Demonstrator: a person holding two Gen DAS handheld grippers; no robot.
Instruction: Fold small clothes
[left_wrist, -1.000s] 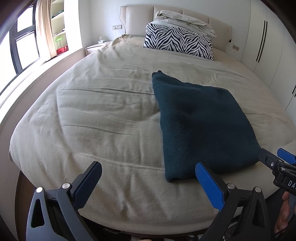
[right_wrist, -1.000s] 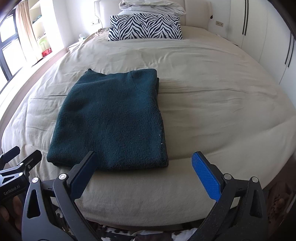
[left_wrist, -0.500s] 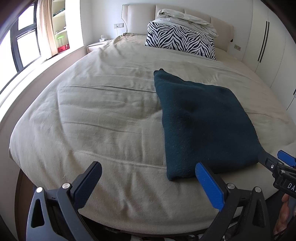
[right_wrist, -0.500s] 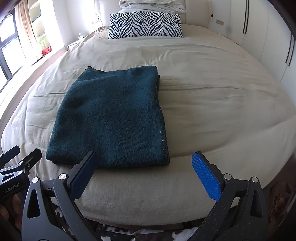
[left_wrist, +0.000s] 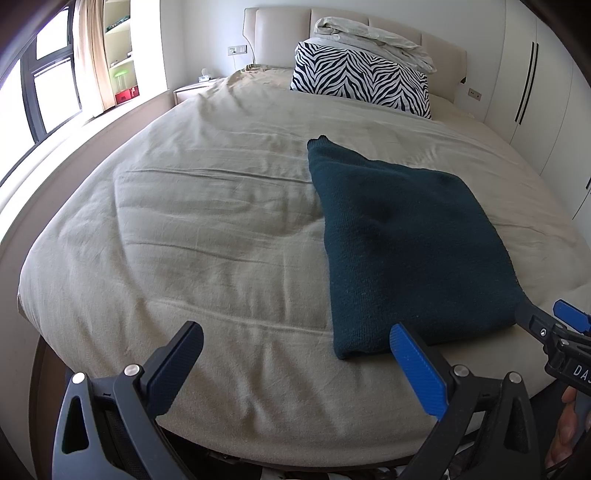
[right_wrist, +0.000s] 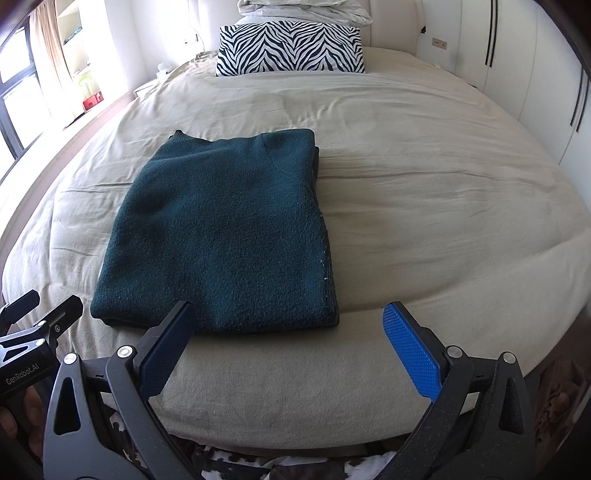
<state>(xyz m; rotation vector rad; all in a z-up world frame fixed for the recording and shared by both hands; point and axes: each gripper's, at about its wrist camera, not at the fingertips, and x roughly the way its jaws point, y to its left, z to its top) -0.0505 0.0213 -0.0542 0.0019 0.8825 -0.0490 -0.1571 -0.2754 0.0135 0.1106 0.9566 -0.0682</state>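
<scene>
A dark teal knit garment (left_wrist: 402, 240) lies folded into a flat rectangle on the beige bed; it also shows in the right wrist view (right_wrist: 225, 236). My left gripper (left_wrist: 295, 363) is open and empty, held off the bed's near edge, left of the garment's near-left corner. My right gripper (right_wrist: 288, 349) is open and empty, just short of the garment's near edge. Each gripper shows at the edge of the other's view: the right one (left_wrist: 554, 328), the left one (right_wrist: 37, 317).
The beige bedsheet (left_wrist: 207, 229) covers a wide bed. A zebra-print pillow (left_wrist: 360, 79) with crumpled white bedding (left_wrist: 373, 37) on it leans on the headboard. A window and nightstand (left_wrist: 192, 88) are at the left, white wardrobes (left_wrist: 535, 85) at the right.
Both grippers have edged slightly forward toward the bed; the garment sits a little closer in both views. Jaws stay open and the garment has not moved.
</scene>
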